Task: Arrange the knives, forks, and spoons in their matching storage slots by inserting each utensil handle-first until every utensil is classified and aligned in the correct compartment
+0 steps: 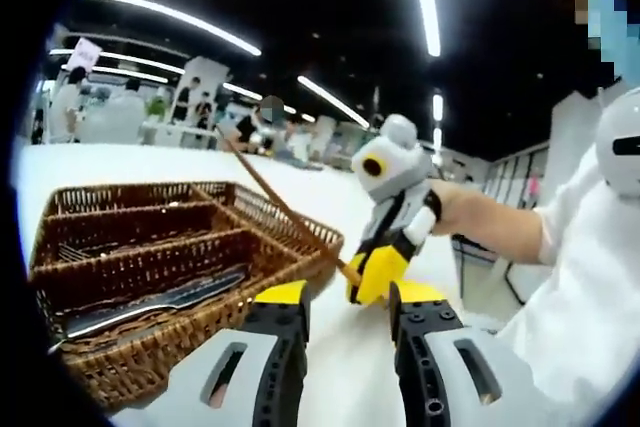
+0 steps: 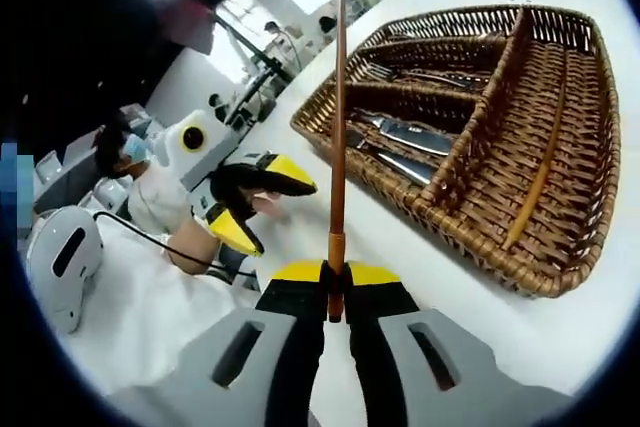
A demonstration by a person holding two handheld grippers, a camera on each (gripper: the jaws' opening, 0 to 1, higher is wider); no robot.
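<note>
- The right gripper (image 2: 337, 297) was closed on a thin brown wooden chopstick (image 2: 339, 117); its long axis pointed straight away from the jaws, and the woven wicker basket with compartments (image 2: 560, 277) lay just beside it, toward the right of the right gripper view.
- The long side compartment held another wooden chopstick (image 2: 540, 182); steel knives (image 2: 405, 137) and forks (image 2: 385, 72) lay in the others.
- The left gripper (image 1: 345, 312) was open, holding nothing, near the basket; nothing stood in the way.

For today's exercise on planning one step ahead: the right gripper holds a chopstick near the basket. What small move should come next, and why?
Probably carry the chopstick over the long side slot of the basket, where another chopstick already lies. The right gripper grips it upright, off the basket; knives fill a different slot.
</note>
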